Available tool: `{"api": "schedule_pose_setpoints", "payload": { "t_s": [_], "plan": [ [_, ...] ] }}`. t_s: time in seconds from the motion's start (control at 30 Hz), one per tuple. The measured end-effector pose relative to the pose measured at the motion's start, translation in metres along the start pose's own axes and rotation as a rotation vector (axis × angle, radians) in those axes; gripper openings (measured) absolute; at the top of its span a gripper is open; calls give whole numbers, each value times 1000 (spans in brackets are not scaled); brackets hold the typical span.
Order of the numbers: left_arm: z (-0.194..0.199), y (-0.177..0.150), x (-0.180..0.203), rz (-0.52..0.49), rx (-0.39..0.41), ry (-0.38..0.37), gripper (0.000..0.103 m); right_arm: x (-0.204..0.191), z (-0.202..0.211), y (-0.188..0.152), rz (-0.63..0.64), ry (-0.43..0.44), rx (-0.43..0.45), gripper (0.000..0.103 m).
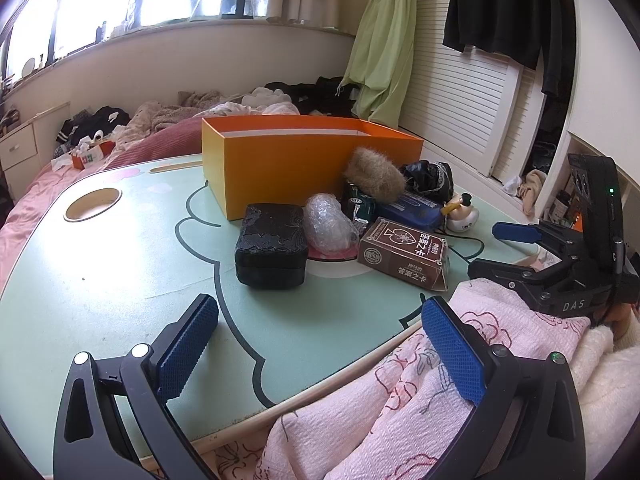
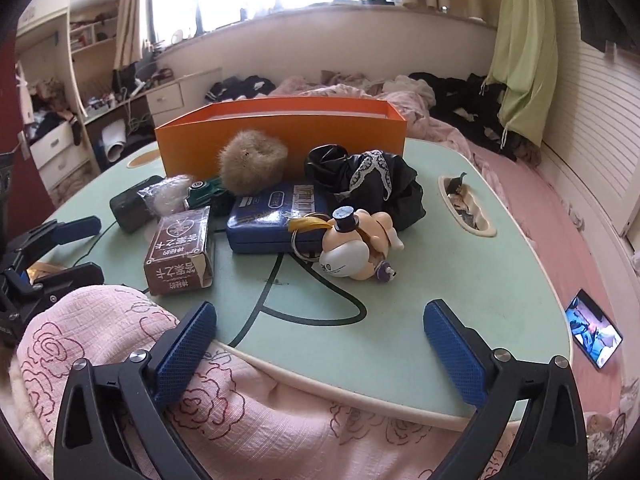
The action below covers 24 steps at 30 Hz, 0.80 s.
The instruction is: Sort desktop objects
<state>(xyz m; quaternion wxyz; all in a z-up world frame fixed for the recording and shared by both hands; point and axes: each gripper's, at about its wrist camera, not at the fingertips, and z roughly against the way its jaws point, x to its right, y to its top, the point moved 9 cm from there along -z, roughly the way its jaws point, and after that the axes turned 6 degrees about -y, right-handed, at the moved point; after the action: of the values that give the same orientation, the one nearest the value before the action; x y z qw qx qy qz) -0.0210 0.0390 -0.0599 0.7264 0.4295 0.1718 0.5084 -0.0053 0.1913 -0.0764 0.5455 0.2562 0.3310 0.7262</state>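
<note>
"DAS" on the right gripper [image 1: 516, 250] body.

1. The left wrist view looks from the near left edge of the desk [image 1: 100, 264], low and slightly downward, toward the orange box [image 1: 296, 160] and the window behind.
2. The right wrist view looks from the near edge further right, at similar closeness.
3. Both share the box, the brown card box [image 1: 404, 254] and each other's claw.

Green curtain [image 2: 524, 52], phone [image 2: 594, 334] (screen lit), perhaps clothes [image 2: 468, 100] behind.
</note>
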Motion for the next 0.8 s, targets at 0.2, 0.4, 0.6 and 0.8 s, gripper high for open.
{"api": "schedule_pose_setpoints", "payload": {
  "t_s": [0.2, 0.4, 0.6, 0.8],
  "plan": [
    [1, 0, -1, 0, -3, 1, 101, -1, 1, 0, 0, -1, 6, 103],
    [3, -1, -4, 17, -8, 17, 101, -1, 1, 0, 0, -1, 5, 103],
    [10, 3, -14, 70, -45, 55, 101, -1, 1, 0, 0, -1, 6, 103],
    [39, 48, -17, 64, 38, 125, 101, -1, 1, 0, -1, -1, 6, 103]
  ]
}}
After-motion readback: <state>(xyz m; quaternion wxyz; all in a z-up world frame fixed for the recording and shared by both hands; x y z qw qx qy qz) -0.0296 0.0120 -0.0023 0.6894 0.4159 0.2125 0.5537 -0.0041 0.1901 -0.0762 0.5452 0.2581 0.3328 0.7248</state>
